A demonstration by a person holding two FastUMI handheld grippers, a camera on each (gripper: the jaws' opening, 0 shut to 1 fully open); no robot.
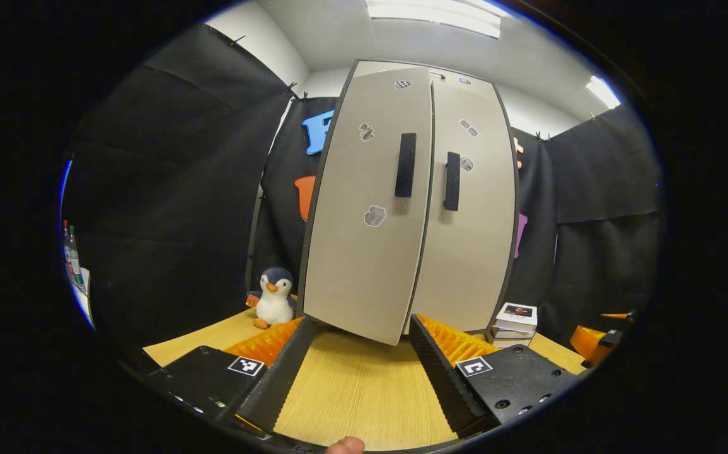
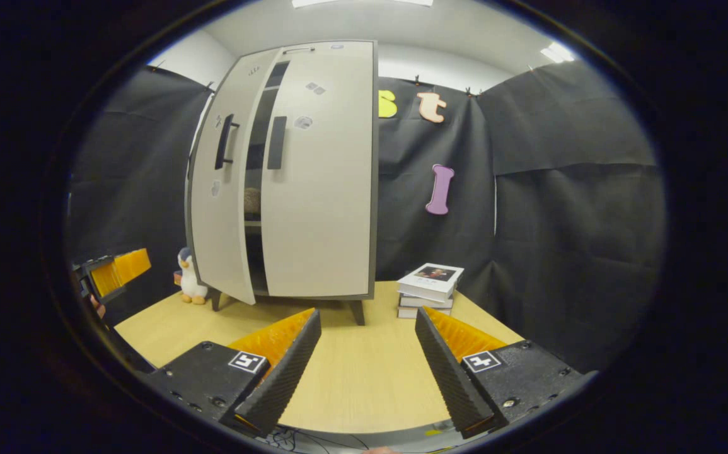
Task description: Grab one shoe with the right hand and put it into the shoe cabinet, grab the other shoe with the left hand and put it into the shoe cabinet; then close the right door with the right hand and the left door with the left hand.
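The shoe cabinet stands on the wooden table straight ahead in the left gripper view. Its right door is flush, while its left door hangs slightly ajar, its lower corner just beyond my open left gripper. In the right gripper view the cabinet stands to the left. A dark gap beside the left door shows a shelf with a tan shape, perhaps a shoe. My right gripper is open and empty above the table, well short of the cabinet. The left gripper shows at the far left.
A plush penguin sits left of the cabinet. A stack of books lies right of it. Black cloth walls close in on all sides. The right gripper appears at the far right of the left gripper view.
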